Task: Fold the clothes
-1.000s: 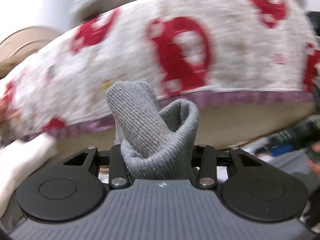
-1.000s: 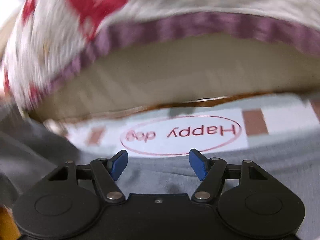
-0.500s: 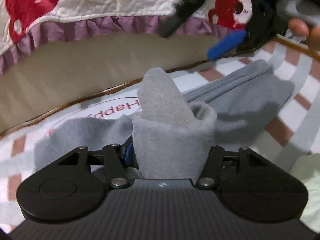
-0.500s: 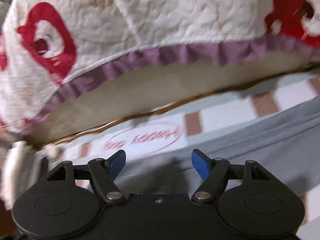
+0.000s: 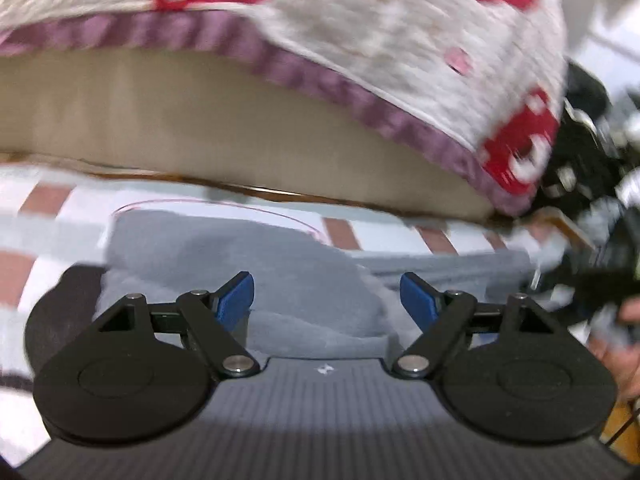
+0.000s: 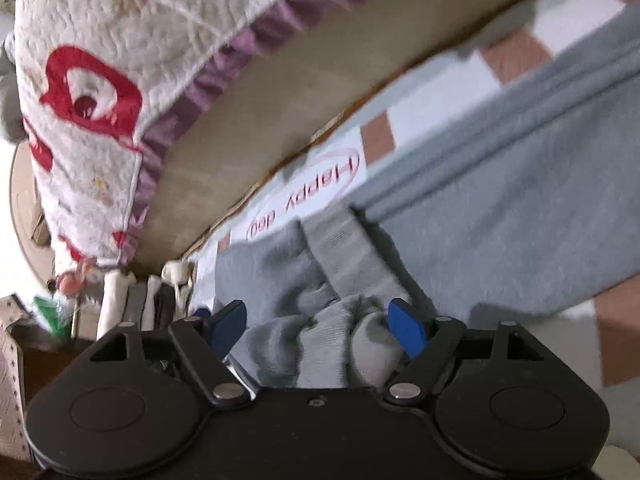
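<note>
A grey knit garment (image 6: 520, 200) lies stretched over the checked mat, and its bunched cuff end (image 6: 320, 320) sits between the pads of my right gripper (image 6: 316, 326). Those jaws are opening; the left pad stands clear of the cloth and the right pad (image 6: 406, 328) is just beside it. In the left wrist view my left gripper (image 5: 326, 300) hangs low over the grey garment (image 5: 280, 264). Its jaws are opening too, and the cloth lies flat beneath them, not pinched. The other gripper (image 5: 592, 264) shows as a dark blur at the right, with a hand (image 5: 624, 320) behind it.
A quilted cover with red figures and a purple frill (image 5: 360, 92) hangs over a beige cushion edge (image 6: 300, 92) just behind the mat (image 6: 432, 120) printed "Happy dog". Folded light cloths (image 6: 120, 300) stand stacked at the left. Dark clutter (image 5: 580, 140) fills the far right.
My left gripper let go of the grey cuff, spread its jaws and sank toward the mat. My right gripper swung left along the garment and now has the bunched cuff between its jaws.
</note>
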### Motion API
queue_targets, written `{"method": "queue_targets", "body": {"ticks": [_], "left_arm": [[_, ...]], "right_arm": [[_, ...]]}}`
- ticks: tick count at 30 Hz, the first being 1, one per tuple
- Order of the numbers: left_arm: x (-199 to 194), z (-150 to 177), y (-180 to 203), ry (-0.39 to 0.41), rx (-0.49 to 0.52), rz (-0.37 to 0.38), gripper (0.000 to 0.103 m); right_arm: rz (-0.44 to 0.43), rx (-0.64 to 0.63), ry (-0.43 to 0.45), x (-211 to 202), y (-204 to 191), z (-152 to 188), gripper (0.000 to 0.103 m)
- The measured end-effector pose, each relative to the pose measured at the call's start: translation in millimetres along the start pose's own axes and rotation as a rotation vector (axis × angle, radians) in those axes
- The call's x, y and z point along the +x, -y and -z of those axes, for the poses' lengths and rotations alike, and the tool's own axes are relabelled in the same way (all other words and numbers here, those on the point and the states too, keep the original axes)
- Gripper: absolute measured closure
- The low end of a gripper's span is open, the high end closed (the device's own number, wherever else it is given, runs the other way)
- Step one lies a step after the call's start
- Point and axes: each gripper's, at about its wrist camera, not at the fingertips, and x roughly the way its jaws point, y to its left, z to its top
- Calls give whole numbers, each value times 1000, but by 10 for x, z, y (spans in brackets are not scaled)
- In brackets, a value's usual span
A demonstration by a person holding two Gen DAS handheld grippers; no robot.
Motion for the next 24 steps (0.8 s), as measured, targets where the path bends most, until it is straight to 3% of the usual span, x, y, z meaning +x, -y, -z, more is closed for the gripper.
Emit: {"method": "queue_targets", "body": {"ticks": [5,10,12,14,17,18,19,20,21,24], "left_arm": [[-137,64,-461,13,-78,-100,23],[-150,180,-639,-45,-10,-196,23],[-88,250,-621,-74,74,-263,23],[-55,310,-675,-96,78,-278,23],[-35,329,-763,-93,29,-261,23],[-31,331,-780,-88,22,-261,23],[-26,330,-780,-81,27,-267,23],[-23,329,-778,-74,33,-273,23],[-32,324,-764,-59,42,-282,23],[-119,275,-676,17,73,-261,23]], "right_arm": [[37,52,-2,241,295,146,20],[-64,177,-62,228,356,333,20],[-81,154,-100,277,285,390,19],[-73,111,-136,370,207,440,18],[27,14,-61,507,81,521,16],[35,-15,-32,546,42,544,19],[33,-70,16,552,-14,582,29],[35,-141,60,520,-92,611,54],[40,-214,101,477,-177,634,69],[50,-443,212,239,-559,622,80]]}}
